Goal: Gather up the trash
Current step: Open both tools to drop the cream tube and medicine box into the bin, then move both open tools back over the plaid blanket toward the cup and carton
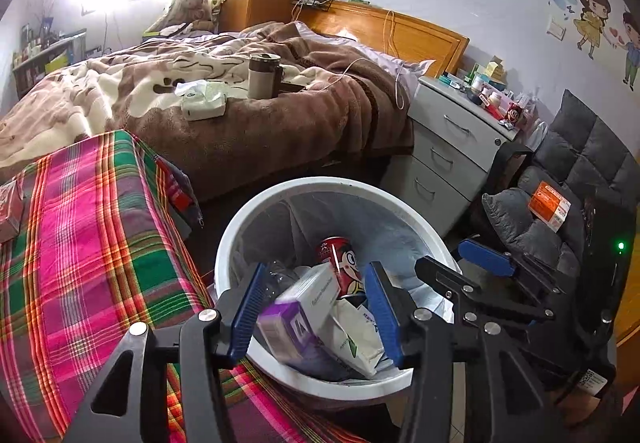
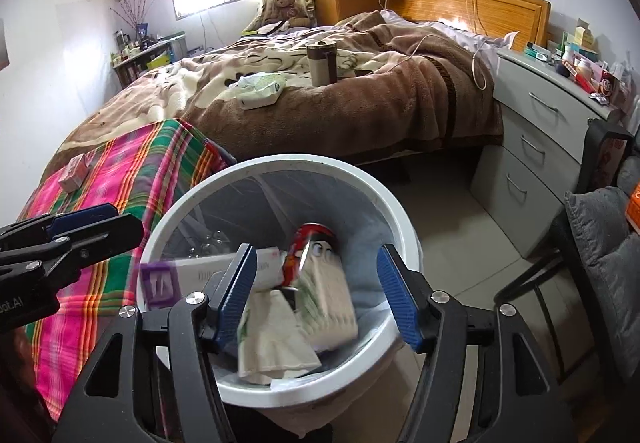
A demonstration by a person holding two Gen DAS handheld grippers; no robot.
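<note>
Little of the writing is readable to you: the purple-and-white box (image 1: pixel 298 317) in the bin (image 1: pixel 240 235) carries faint grey print too blurred to read, and the red can (image 1: pixel 340 263) behind it shows only a cartoon face. Left of the bin, a small red-and-white carton (image 2: pixel 74 169) lies on the plaid cloth (image 2: pixel 132 171), its print illegible. Your left gripper (image 1: pixel 316 311) hangs over the bin with its jaws spread, gripping nothing. Your right gripper (image 2: pixel 318 295) is spread wider over the same bin, also empty; a green-printed tissue pack (image 2: pixel 328 303) and crumpled white wrapper (image 2: pixel 272 343) lie below it.
</note>
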